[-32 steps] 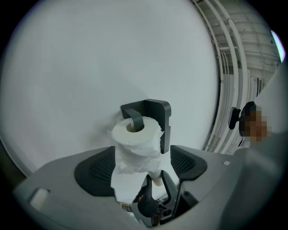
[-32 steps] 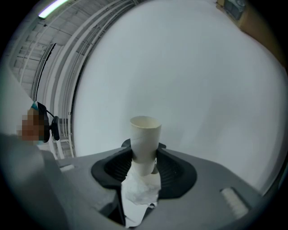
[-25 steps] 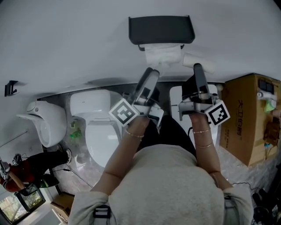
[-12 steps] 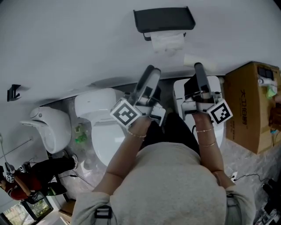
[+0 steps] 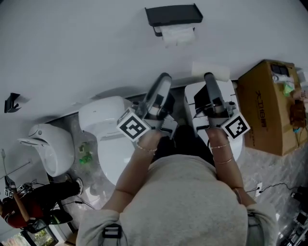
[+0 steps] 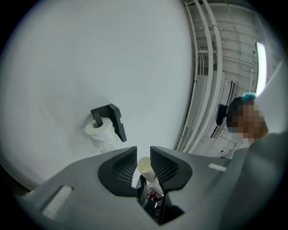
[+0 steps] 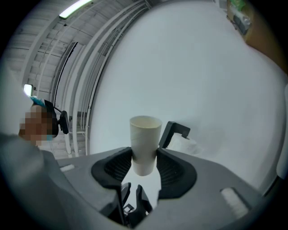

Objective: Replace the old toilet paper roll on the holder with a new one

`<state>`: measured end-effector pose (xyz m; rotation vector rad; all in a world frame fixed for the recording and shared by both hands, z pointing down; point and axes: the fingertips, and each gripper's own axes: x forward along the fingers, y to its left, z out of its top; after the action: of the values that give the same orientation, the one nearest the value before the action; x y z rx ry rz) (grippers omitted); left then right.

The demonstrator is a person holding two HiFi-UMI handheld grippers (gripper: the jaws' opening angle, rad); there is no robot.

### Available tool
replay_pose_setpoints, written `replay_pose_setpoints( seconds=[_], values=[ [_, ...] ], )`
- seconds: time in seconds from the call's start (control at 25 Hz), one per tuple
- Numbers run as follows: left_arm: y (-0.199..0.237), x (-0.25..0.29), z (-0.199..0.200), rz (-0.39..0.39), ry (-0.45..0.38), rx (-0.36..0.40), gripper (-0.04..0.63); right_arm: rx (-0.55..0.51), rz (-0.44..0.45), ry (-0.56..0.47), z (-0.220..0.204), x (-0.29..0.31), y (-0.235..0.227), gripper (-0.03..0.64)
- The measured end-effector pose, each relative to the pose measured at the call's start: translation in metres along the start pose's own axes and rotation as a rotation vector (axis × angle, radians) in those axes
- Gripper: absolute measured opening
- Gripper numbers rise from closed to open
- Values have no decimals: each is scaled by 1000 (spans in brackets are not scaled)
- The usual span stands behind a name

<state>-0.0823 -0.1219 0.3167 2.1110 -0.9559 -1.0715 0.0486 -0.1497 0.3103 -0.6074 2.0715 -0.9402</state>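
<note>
White bathroom wall and a toilet, nice. How far along are you? (lurker)

Mostly done, I reckon. Top centre of the head view, the holder carries a full-looking roll with a sheet hanging down. My right gripper is clamped on the bare cardboard tube. My left gripper has just been closing to a slit. Something small and pale sits in it, and I can't tell if it's pinched. Left to do: bin the tube. (op)

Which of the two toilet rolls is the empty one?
The cardboard tube clamped in the right hand-held gripper: bare cardboard, no paper. The roll on the black wall holder is wrapped in white paper.
</note>
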Motion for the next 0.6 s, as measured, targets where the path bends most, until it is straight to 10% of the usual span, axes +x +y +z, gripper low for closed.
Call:
replay_pose_setpoints(
  seconds=[0.24,0.6],
  values=[
    [-28,-11,-7,-36,38,62,49,-49,24,23,-12,-11,28,178],
    [-52,-27,-23,12,183,355,17,-104,14,55,-37,-24,51,178]
  ],
)
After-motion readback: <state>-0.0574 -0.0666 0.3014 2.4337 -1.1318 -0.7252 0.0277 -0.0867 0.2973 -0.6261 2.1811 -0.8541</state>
